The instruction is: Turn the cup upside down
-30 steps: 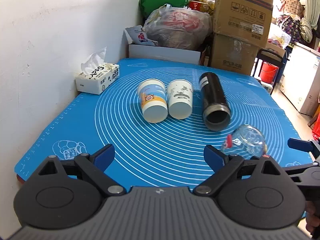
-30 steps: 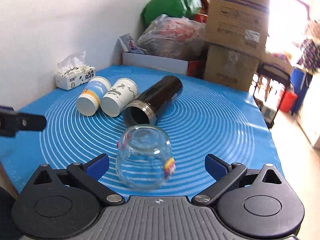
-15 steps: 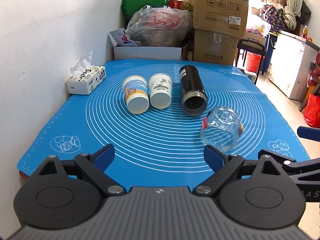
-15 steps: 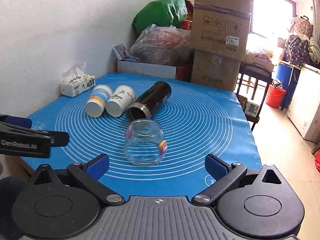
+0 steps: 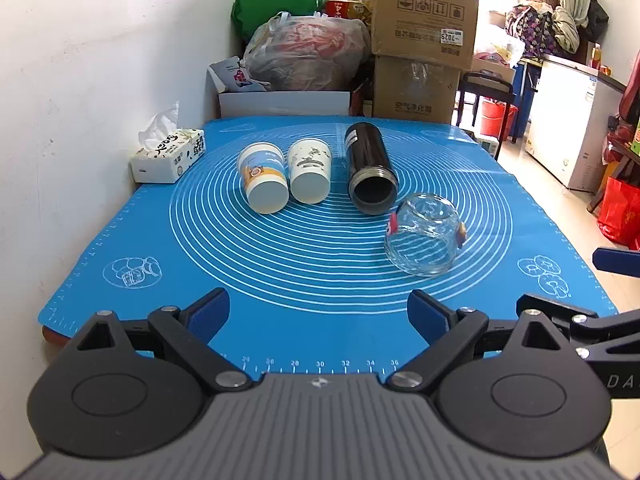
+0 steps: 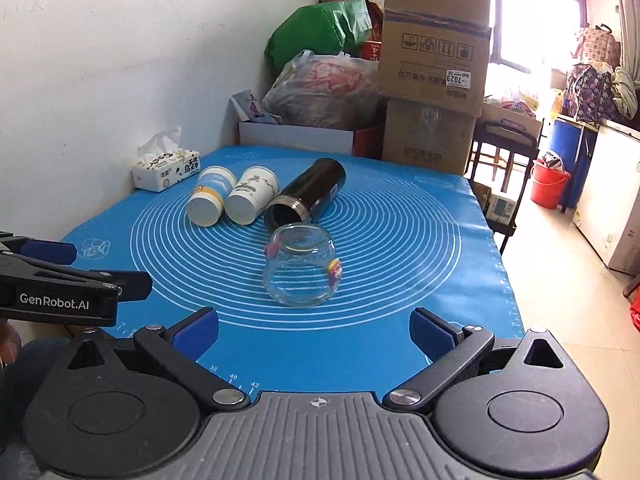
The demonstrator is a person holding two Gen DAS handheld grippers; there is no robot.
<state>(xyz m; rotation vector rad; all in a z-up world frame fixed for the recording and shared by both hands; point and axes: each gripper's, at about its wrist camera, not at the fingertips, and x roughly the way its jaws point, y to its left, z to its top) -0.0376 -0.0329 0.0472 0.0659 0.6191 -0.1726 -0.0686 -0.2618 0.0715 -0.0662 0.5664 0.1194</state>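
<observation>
Glass, clear and upside down, the cup (image 6: 301,270) rests mouth-down on the blue mat (image 6: 400,240), just in front of the lying black flask (image 6: 306,200). Compared with a second ago, both grippers have pulled back toward the mat's near edge, so the cup sits farther off. The right gripper (image 6: 314,326) and the left gripper (image 5: 318,310) are spread wide, holding nothing.
</observation>
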